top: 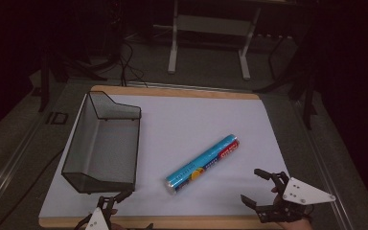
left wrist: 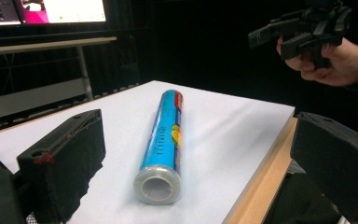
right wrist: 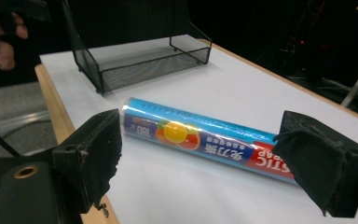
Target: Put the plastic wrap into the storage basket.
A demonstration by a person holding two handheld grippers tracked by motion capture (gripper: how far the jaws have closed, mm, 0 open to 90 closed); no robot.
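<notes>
A blue roll of plastic wrap (top: 203, 164) lies on its side on the white tabletop (top: 182, 120), a little right of the centre of the high view, running on a slant from lower left to upper right. Its lower-left end is a pale open tube end; its upper-right end carries a red label.

Left of the roll, in the left half of the high view, stands a black wire-mesh tray (top: 105, 143), well apart from the roll. Its mesh floor is bare. One end wall rises taller than the low front lip.

The right hand-held gripper (top: 263, 190) sits at the lower right of the high view, over the tabletop's near edge, its jaws spread wide with nothing between the pads. In the right gripper view the roll (right wrist: 205, 140) lies across the frame beyond the two black jaws, untouched.

The left hand-held gripper (top: 115, 199) is at the bottom edge, just below the tray's near corner. Its jaws also stand wide apart and hold nothing; the roll (left wrist: 163, 144) points end-on between them.
</notes>
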